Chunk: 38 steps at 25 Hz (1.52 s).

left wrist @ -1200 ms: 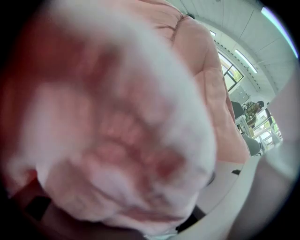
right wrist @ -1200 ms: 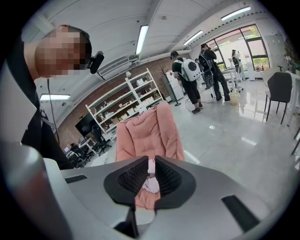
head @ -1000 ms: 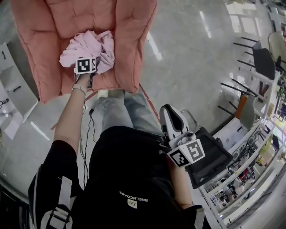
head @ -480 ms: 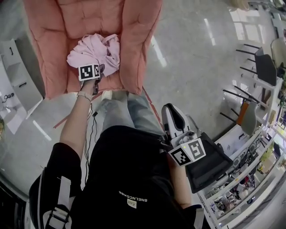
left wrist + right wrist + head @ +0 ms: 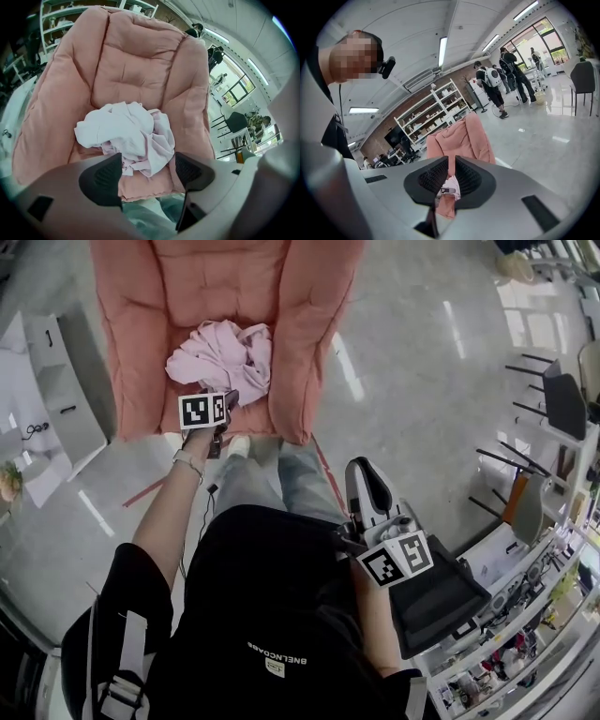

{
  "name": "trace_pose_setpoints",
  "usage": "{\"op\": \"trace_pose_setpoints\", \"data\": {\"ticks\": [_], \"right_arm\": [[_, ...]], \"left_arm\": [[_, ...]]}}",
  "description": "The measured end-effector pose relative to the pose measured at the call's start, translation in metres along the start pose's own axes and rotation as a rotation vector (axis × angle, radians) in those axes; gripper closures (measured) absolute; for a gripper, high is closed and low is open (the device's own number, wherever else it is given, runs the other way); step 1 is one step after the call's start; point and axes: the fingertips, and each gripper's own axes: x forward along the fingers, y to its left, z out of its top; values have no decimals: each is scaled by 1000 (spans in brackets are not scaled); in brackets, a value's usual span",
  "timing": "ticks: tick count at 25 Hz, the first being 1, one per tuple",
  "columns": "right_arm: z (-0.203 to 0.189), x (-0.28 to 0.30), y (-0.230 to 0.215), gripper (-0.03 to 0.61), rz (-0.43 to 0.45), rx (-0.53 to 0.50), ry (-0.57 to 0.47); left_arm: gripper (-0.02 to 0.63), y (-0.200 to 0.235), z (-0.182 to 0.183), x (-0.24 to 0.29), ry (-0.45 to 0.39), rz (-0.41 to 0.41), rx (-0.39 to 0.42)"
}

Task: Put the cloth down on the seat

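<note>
My left tool (image 5: 147,176) has drawn back to the front edge of the salmon-pink padded chair seat (image 5: 145,186), jaws apart and empty. The crumpled pale pink cloth (image 5: 126,133) now lies mid-seat, released, so placing looks done. My right tool (image 5: 449,176) is closed, empty, at my side

Left tongs (image 5: 147,172) wide apart, nothing between the jaws, held low at the front edge of the pink padded seat (image 5: 136,75). Crumpled pale pink cloth (image 5: 125,133) lies bunched on the seat cushion, clear of both dark pads (image 5: 100,179). Shelving (image 5: 61,14) behind at upper left, black chair (image 5: 236,123) off to the right.
</note>
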Motion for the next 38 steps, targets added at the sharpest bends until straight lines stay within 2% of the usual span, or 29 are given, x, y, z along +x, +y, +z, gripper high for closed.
{"op": "trace_pose_setpoints", "data": {"ticks": [2, 8, 15, 18, 20, 21, 23, 28, 30, 34, 38], "right_arm": [[6, 2, 3, 515, 9, 7, -10], [32, 12, 17, 515, 57, 22, -43], [66, 25, 35, 515, 130, -29, -44], [77, 30, 41, 515, 156, -40, -41], [82, 33, 44, 515, 173, -49, -34], [85, 35, 46, 515, 182, -55, -29], [91, 37, 51, 515, 204, -66, -18], [100, 43, 70, 515, 276, -132, 6], [104, 46, 79, 515, 309, -164, 16], [115, 51, 98, 515, 380, -203, 34], [125, 56, 119, 515, 449, -235, 46]], "left_arm": [[258, -9, 4, -15, -3, -21, 6], [258, -36, 20, -58, -1, -69, 110], [263, -75, 67, -124, -137, -96, 237], [333, -99, 89, -160, -232, -134, 279], [465, -113, 101, -185, -311, -153, 310], [499, -119, 107, -197, -348, -165, 319], [545, -132, 115, -220, -406, -189, 322], [591, -146, 123, -273, -507, -206, 284], [598, -151, 124, -293, -548, -214, 268], [598, -163, 121, -326, -614, -209, 287], [598, -165, 120, -353, -669, -192, 253]]}}
